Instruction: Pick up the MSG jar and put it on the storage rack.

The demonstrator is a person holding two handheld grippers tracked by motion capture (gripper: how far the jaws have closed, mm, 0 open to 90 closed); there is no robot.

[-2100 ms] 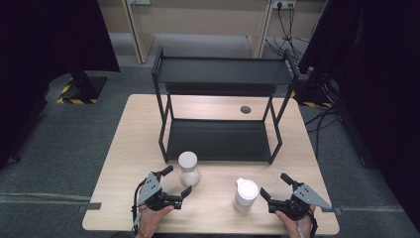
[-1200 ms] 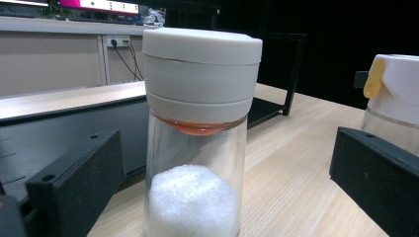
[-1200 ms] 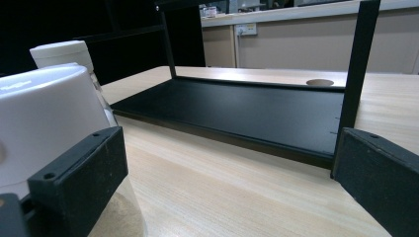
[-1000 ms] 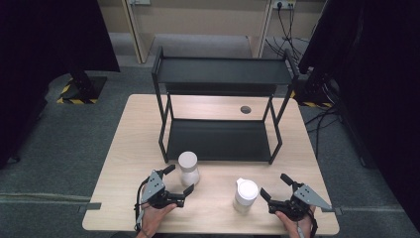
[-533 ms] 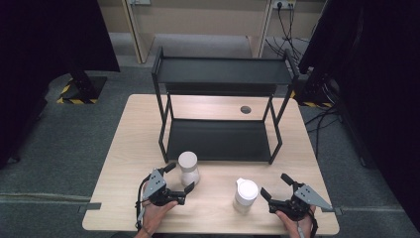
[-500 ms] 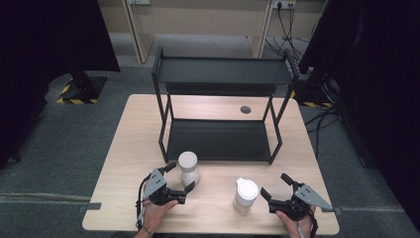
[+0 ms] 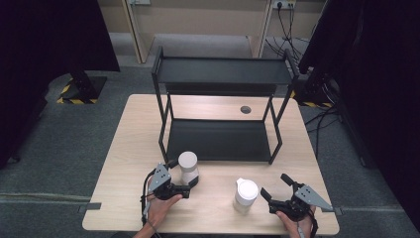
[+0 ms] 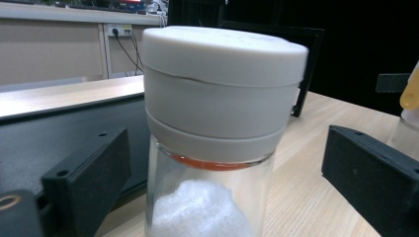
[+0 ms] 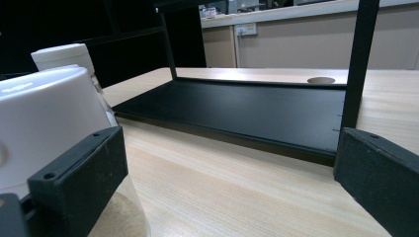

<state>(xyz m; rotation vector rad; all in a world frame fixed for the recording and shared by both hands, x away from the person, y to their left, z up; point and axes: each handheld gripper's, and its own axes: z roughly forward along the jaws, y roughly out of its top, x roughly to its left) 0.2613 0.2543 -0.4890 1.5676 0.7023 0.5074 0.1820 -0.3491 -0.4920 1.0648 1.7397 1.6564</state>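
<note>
Left tongs (image 7: 184, 179): we note the jaws spread wide, one on each side of the clear glass jar with the white screw lid and white powder inside (image 7: 188, 167), neither jaw touching the glass in the left gripper view. Against the frame from 2.1 s ago, these tongs have advanced so the jar now sits between the jaws; the jar itself has not moved. It stands upright on the light wooden counter (image 7: 124, 163), just in front of the black metal two-tier rack (image 7: 223, 74).

Right tongs (image 7: 278, 187): jaws open, unchanged in place, holding nothing. The white-lidded glass jar with a pour spout (image 7: 245, 195) stands just left of them.
</note>
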